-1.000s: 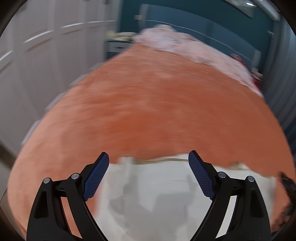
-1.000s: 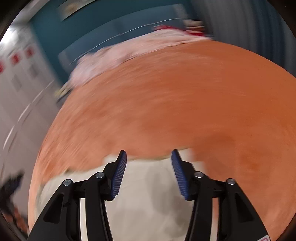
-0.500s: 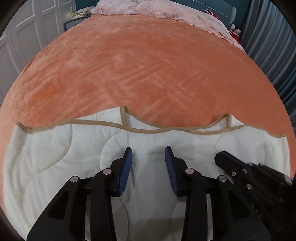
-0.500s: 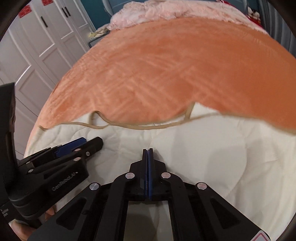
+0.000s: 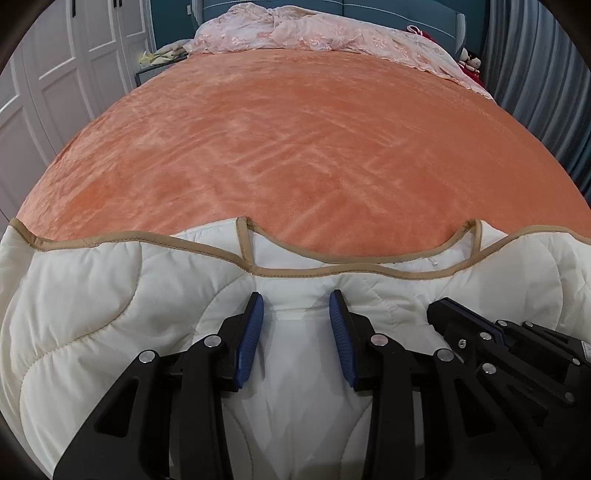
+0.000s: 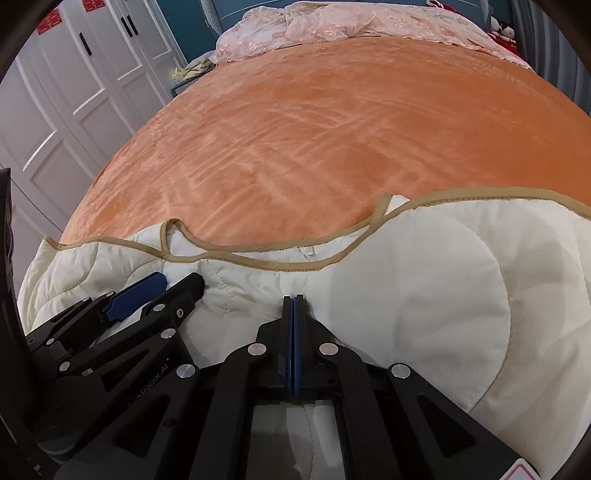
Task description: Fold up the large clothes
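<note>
On the near end of the orange bedspread [image 5: 295, 140] lies the cream quilted garment [image 5: 92, 306], tan trim along its far edge. Left gripper [image 5: 295, 332] sits over its middle, jaws apart, nothing pinched. Just beside it, right gripper [image 6: 293, 306] has its pads pressed together on the fabric; whether it actually pinches cloth, cannot tell. Pink blanket [image 5: 314, 33] far back.

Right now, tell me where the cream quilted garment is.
The cream quilted garment lies across the near edge of the orange bedspread, under both grippers in both wrist views, far from the pink bedding at the headboard.
</note>
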Tool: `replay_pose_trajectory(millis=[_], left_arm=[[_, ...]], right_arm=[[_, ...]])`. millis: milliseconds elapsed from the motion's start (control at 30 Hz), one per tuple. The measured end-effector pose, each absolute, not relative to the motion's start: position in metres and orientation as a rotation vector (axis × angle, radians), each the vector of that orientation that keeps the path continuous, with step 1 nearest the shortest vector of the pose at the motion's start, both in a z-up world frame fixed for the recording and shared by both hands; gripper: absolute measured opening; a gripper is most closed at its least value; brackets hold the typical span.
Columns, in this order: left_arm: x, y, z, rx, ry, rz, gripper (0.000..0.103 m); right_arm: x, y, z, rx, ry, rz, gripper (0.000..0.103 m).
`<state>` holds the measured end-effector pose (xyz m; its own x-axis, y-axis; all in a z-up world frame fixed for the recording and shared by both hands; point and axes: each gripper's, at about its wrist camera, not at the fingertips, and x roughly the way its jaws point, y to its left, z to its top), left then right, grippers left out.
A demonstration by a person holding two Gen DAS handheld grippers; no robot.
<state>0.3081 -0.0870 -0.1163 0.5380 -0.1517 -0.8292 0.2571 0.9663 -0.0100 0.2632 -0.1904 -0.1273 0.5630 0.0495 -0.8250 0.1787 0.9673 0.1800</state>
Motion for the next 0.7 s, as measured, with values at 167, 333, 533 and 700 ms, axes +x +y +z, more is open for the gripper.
replay_pose_trajectory(millis=[167, 333, 533, 700], left_arm=[[0.308, -0.088, -0.117, 0.105, 0.962, -0.238, 0.036], [0.309, -0.087, -0.119, 0.098, 0.949, -0.232, 0.036], [0.309, -0.087, -0.117, 0.096, 0.943, -0.228, 0.037], [0.307, -0.057, -0.099, -0.005, 0.948, -0.191, 0.038]], right_arm=[[0.265, -0.191, -0.128, 0.266, 0.965, -0.077, 0.0], [0.267, -0.192, -0.131, 0.276, 0.949, -0.079, 0.0], [0.263, -0.196, -0.126, 0.288, 0.906, -0.106, 0.0], [0.23, -0.233, -0.106, 0.417, 0.792, -0.297, 0.0]])
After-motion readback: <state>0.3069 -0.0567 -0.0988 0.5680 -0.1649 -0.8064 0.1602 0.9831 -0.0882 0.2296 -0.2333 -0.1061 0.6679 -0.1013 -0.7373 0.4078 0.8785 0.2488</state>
